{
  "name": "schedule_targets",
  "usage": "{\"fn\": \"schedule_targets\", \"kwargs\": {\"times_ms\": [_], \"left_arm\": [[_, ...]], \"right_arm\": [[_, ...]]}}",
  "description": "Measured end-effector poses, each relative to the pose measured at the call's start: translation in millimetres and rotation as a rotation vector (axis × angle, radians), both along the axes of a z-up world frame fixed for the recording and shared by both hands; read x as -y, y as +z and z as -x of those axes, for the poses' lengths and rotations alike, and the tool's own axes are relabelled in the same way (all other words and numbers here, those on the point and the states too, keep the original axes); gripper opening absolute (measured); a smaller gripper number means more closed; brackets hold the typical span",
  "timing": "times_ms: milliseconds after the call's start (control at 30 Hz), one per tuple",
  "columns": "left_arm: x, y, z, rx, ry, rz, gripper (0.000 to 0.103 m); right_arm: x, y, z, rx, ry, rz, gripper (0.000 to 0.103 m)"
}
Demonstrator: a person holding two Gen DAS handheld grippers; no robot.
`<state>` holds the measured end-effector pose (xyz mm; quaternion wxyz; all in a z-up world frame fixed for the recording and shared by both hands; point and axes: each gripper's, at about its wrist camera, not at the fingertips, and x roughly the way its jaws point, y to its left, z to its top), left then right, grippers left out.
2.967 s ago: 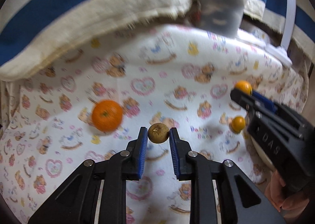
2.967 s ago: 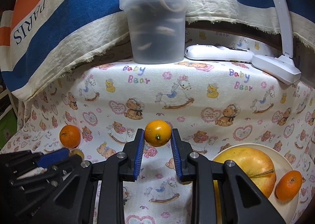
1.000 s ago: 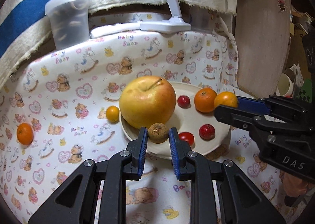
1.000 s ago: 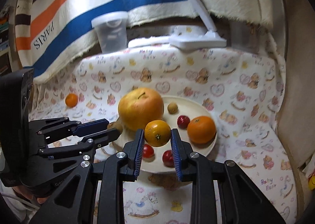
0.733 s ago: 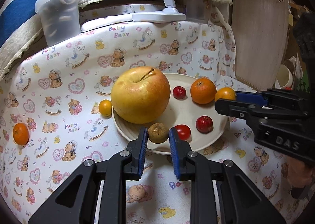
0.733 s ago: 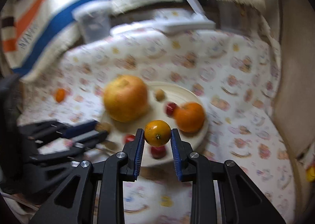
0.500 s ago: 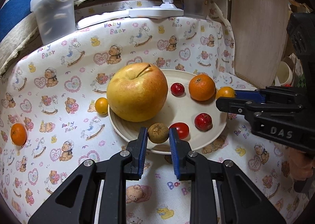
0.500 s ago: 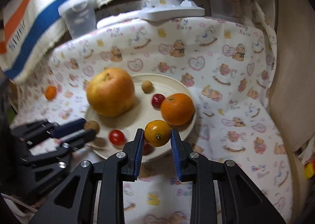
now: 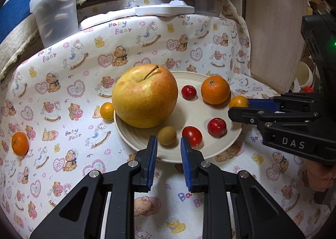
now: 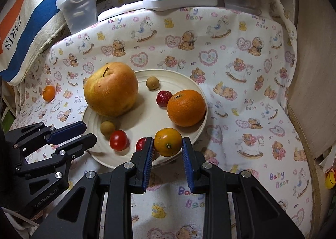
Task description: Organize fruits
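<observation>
A cream plate (image 9: 195,112) (image 10: 147,121) holds a big yellow apple (image 9: 145,96), an orange (image 9: 215,90), three small red fruits and two small brown fruits. One brown fruit (image 9: 167,135) (image 10: 107,128) lies on the plate just ahead of my left gripper (image 9: 168,144) (image 10: 90,131). That gripper's jaws stand narrow, with neither pad on the fruit. My right gripper (image 10: 168,144) (image 9: 239,107) is shut on a small yellow-orange fruit (image 10: 168,141) over the plate's near rim. Another small yellow-orange fruit (image 9: 107,110) and a tangerine (image 9: 20,144) (image 10: 49,93) lie on the cloth to the left.
A lidded translucent tub (image 9: 55,9) and a white lamp base (image 9: 163,9) stand at the back under a striped cloth. A wooden panel (image 9: 273,28) rises on the right. A hand (image 9: 319,178) holds the right gripper.
Both grippers came lower and closer to the plate. The right one carried its fruit toward the near rim. The brown fruit, earlier between the left pads, now rests beyond their tips.
</observation>
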<state>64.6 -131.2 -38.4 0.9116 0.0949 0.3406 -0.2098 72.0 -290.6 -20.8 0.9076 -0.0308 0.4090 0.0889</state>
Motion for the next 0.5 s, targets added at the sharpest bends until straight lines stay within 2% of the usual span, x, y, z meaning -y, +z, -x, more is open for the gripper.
{"fn": "schedule_targets", "kwargs": {"times_ms": [133,167,200,300,367,400,500], "left_arm": [[-0.5,2.7,5.1,0.026,0.018,-0.008,0.028],[-1.7,4.8,8.3,0.044,0.023,-0.004,0.033],[-2.9,6.7,10.6,0.061,0.025,0.002,0.042],[-5.6,12.3,17.8,0.114,0.043,0.014,0.061],[-5.9,14.3,20.1,0.133,0.047,0.014,0.07],[-5.7,14.8,21.0,0.141,0.05,0.01,0.074],[-6.2,17.4,24.0,0.172,0.06,0.009,0.076]], "right_arm": [[-1.6,-0.5,0.7,-0.001,0.01,0.001,0.028],[-1.5,-0.3,0.7,-0.001,0.009,0.001,0.028],[-1.1,0.0,0.6,-0.004,0.008,-0.002,0.028],[1.3,1.0,-0.1,-0.018,0.004,-0.032,0.032],[2.1,2.3,0.1,-0.016,0.0,-0.043,0.055],[2.5,3.3,1.0,-0.005,-0.007,-0.044,0.072],[2.0,10.1,5.8,0.042,-0.01,-0.033,0.072]]}}
